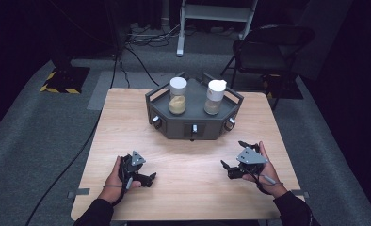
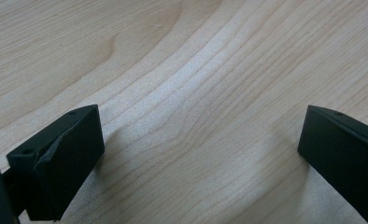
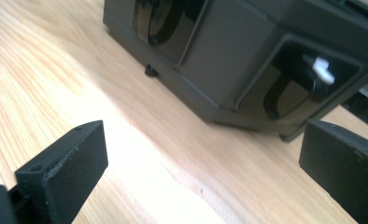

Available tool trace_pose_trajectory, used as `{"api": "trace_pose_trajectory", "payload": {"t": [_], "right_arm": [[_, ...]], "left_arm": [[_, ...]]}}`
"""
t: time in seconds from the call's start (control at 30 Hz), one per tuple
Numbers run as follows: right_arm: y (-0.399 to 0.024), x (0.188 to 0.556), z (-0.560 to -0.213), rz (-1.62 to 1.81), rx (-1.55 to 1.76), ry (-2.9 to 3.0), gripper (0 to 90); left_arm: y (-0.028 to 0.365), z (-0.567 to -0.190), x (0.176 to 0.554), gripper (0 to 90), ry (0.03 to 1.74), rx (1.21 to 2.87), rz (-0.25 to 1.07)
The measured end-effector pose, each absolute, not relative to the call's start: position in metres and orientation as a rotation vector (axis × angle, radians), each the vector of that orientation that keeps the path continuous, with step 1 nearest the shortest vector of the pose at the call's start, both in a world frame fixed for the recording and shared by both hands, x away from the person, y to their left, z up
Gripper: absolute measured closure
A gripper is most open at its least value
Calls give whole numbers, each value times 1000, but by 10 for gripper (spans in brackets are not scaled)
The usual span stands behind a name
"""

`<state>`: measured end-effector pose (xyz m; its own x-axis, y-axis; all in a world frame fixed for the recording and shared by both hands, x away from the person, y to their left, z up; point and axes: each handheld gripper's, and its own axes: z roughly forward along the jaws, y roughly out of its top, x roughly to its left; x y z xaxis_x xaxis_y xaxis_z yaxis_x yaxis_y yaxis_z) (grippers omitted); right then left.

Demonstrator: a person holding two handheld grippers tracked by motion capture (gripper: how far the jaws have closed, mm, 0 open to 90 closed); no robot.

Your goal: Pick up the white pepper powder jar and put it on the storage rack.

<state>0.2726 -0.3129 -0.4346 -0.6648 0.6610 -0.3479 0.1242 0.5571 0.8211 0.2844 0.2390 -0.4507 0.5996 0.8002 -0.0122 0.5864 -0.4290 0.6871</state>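
Two white-capped jars stood upright in the dark hexagonal tray [image 1: 161, 96] at the table's [image 1: 127, 122] far centre: left jar [image 1: 177, 96], right jar [image 1: 214, 97]. Both lay ahead of and well apart from my claws. Right gripper [image 1: 234, 165] faced the tray's front knobs [image 3: 323, 70], slightly nearer; left gripper [image 1: 143, 175] pointed at bare wood. Both were released, jaws spread, holding nothing.
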Motion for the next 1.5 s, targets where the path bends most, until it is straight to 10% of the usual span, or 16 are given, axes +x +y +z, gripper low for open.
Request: {"api": "trace_pose_trajectory", "payload": {"t": [1.5], "right_arm": [[-365,299,-453,996,938,2393,1]], "left_arm": [[239,-451,284,0,1088,2168,420]]}}
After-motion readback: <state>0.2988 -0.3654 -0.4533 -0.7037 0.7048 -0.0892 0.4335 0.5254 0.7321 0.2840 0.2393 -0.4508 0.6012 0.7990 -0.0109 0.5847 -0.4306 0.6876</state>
